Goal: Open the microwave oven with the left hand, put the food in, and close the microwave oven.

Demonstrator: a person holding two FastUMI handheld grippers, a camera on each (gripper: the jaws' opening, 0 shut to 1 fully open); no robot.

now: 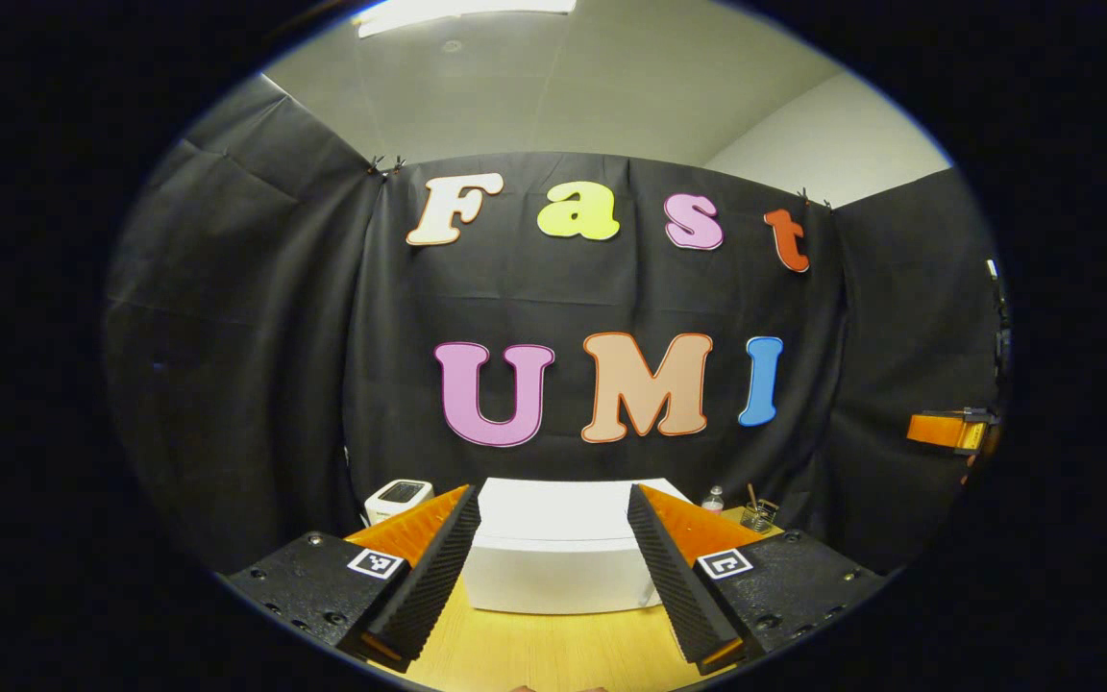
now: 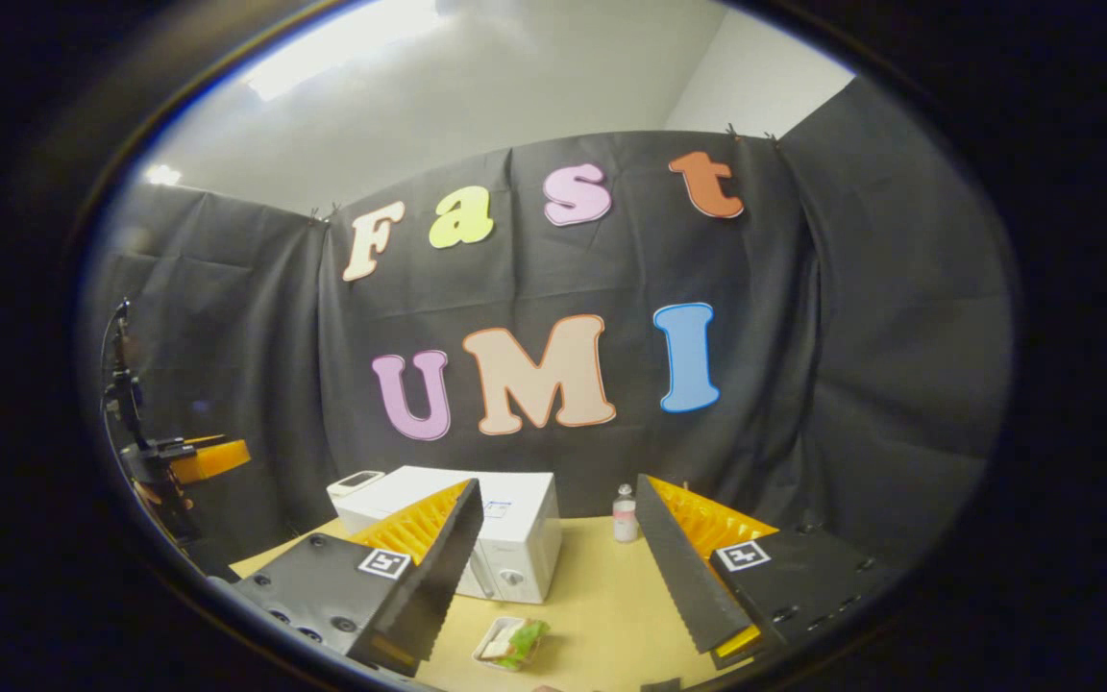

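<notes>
The left gripper (image 1: 553, 567) is held open above the desk (image 1: 553, 649), facing the closed white microwave oven (image 1: 558, 557).

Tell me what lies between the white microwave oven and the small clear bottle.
Bare wooden tabletop separates the white microwave oven and small clear bottle, per the right gripper view.

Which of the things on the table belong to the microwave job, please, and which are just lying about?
For the job:
- microwave oven, door shut
- food tray on the table in front of it
- left tool, open, facing the oven
- right tool, open

Lying about:
- small bottle
- toaster
- wire item right of the oven
</notes>
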